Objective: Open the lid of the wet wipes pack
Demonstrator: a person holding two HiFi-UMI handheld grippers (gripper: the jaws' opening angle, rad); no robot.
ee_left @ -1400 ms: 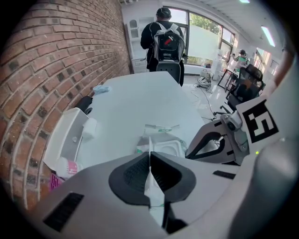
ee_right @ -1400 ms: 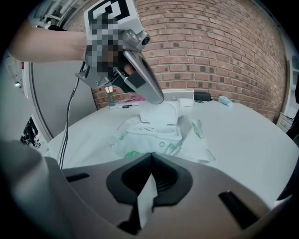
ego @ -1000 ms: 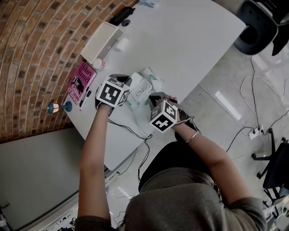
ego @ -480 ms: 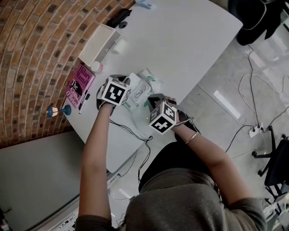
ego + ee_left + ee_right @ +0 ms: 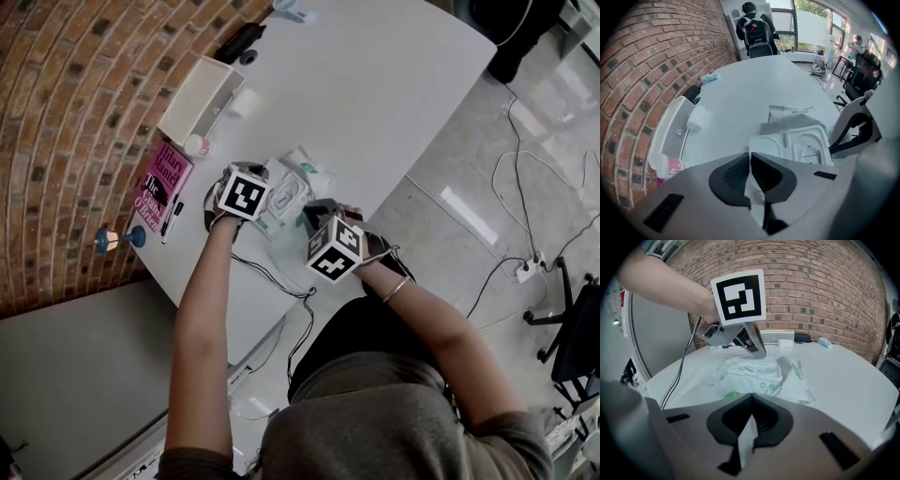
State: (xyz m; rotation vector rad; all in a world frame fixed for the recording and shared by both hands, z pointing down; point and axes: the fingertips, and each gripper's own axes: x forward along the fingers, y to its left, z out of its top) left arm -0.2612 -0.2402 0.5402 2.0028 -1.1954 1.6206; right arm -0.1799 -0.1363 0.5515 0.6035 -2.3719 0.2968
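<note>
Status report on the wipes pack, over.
Left hand-held gripper just closed on wet wipes pack edge. Right hand-held gripper pinches near edge. Lid state unclear. Nothing blocking.

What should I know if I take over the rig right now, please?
Left gripper: jaws have just been closing, apparently on the edge of the lid.
Right gripper: shut on the near edge of the pack.
The pack lies on the table, close to the person.
Done: both grips set.
To do: lift the lid; it looks flat, not yet raised.
</note>
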